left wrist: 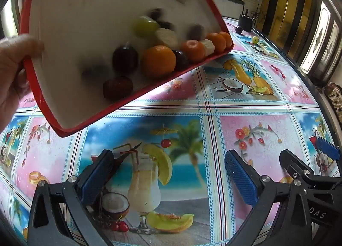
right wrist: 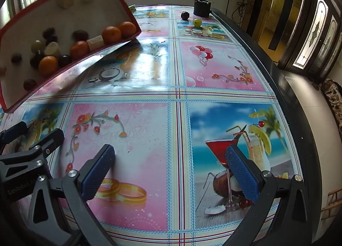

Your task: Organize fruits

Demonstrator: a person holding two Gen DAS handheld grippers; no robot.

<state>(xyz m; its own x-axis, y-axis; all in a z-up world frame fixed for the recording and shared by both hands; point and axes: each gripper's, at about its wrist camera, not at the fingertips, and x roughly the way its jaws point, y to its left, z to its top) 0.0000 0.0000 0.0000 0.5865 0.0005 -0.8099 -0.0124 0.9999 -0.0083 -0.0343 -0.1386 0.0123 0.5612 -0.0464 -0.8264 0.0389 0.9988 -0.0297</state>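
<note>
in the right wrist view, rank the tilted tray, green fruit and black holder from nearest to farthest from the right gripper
1. Tray, held tilted at the upper left of the right gripper.
2. Green fruit, far across the table, right of centre.
3. Black holder, at the table's far end, just beyond the green fruit.

Glossy printed tablecloth [right wrist: 175,87], smooth red-rimmed plastic tray [left wrist: 64,53], tongs' pads [right wrist: 241,173] ribbed blue rubber.
</note>
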